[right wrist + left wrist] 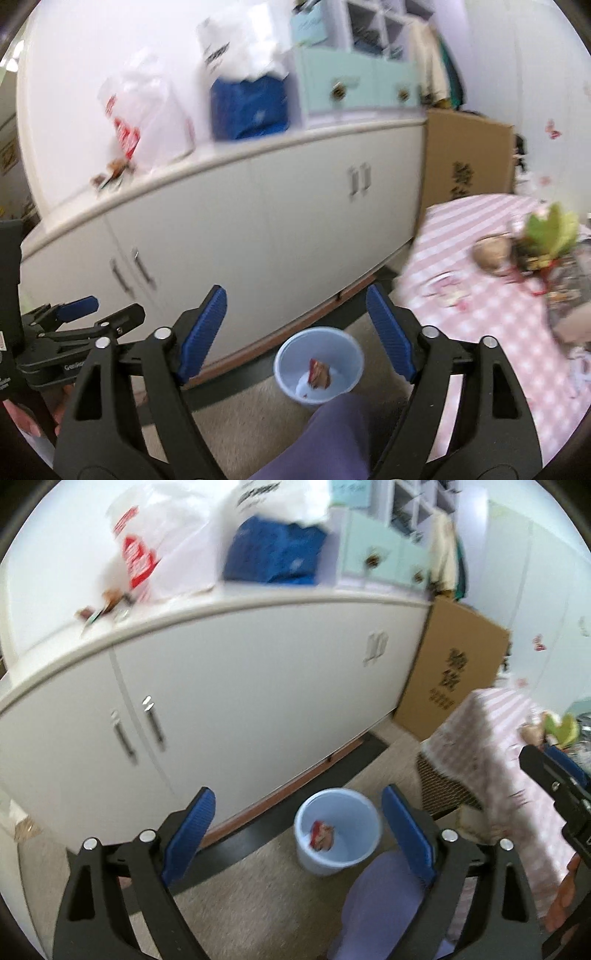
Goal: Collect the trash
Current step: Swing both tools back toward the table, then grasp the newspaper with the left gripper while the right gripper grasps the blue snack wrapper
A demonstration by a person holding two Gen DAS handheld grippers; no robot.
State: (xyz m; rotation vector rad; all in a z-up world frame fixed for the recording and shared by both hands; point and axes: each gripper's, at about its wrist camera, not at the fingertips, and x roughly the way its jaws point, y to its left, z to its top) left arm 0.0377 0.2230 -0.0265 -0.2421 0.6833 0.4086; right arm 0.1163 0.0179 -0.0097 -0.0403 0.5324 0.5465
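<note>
A light blue bin (338,832) stands on the carpet by the white cabinet, with a red and brown wrapper (321,835) inside. It also shows in the right wrist view (319,365), with the wrapper (318,374) at its bottom. My left gripper (299,812) is open and empty, held above the bin. My right gripper (296,312) is open and empty, also above the bin. Small scraps of trash (105,607) lie on the cabinet top at the left, also seen in the right wrist view (112,173).
A white cabinet (240,686) carries plastic bags (147,550), a blue package (275,550) and a mint drawer box (384,557). A cardboard box (454,668) stands at the right. A pink checked table (491,306) holds a plant. My leg (325,439) is below.
</note>
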